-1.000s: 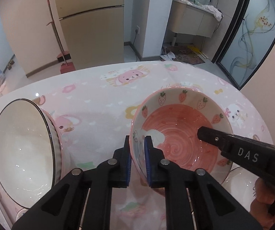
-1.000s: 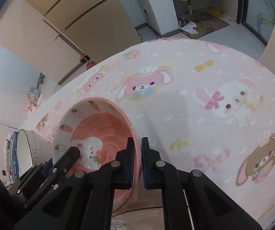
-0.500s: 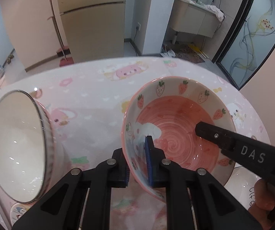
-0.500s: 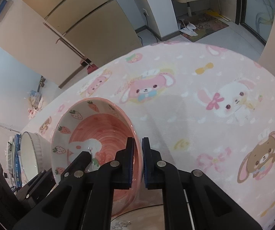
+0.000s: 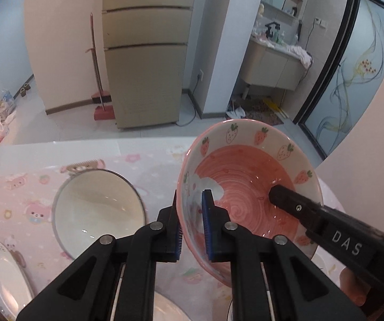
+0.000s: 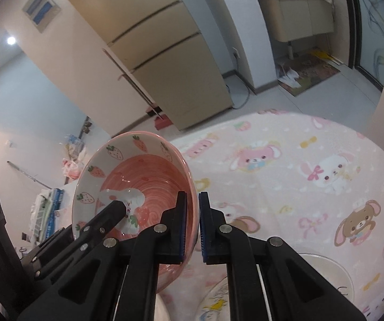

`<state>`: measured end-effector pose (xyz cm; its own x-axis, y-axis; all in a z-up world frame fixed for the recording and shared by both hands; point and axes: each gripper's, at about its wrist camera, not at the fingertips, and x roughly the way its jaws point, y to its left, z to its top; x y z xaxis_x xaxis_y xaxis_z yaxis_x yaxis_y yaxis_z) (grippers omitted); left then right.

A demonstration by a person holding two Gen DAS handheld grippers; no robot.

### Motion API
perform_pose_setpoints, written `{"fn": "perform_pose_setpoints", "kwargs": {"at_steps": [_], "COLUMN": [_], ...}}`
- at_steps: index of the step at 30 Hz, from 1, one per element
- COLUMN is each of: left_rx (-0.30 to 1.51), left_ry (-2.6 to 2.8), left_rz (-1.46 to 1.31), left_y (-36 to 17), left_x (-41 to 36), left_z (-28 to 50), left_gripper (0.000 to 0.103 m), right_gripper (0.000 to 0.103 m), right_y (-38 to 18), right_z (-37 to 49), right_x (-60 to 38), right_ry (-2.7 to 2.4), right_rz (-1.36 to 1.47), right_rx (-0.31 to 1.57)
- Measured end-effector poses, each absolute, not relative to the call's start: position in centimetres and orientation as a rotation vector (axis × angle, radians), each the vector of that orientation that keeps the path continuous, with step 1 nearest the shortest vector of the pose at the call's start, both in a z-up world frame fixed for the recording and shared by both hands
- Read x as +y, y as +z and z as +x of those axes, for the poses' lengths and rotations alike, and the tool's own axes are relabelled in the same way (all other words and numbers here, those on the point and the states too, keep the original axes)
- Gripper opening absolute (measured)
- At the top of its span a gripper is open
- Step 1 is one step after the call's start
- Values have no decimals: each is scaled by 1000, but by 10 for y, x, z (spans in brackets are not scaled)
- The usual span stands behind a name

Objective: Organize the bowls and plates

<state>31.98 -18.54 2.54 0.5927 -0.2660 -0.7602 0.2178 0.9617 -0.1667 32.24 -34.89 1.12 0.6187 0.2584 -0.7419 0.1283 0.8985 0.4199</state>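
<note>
A pink bowl with strawberries on its inner rim hangs in the air above the table, tilted. My left gripper is shut on its left rim. My right gripper is shut on its right rim; the bowl also shows in the right wrist view. A white bowl with a dark rim sits on the table to the left. A white plate lies at the lower left. Other white plates lie below the grippers.
The round table has a pink cartoon-print cloth. A beige fridge and a red broom stand beyond the table. A sink cabinet and a glass door are at the back right.
Both grippers have lifted the pink bowl up from the table, still gripping its rims. The table and the white bowl now appear lower and farther away.
</note>
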Motion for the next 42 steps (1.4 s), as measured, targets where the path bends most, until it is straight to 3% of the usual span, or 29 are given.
{"fn": "perform_pose_setpoints", "kwargs": {"at_steps": [13, 23, 42], "left_rx": [688, 670, 790], "left_ry": [-153, -125, -138], "left_rz": [-90, -157, -87], "left_y": [121, 80, 11], "left_x": [-87, -45, -57], "left_z": [282, 282, 320], "left_gripper": [9, 9, 9], "right_gripper": [13, 13, 13], "right_y": [120, 81, 8], "right_z": [299, 306, 354], "right_x": [-247, -200, -199], "right_ry": [236, 264, 202], "right_rz": [358, 299, 249], "right_rx": [702, 744, 881]}}
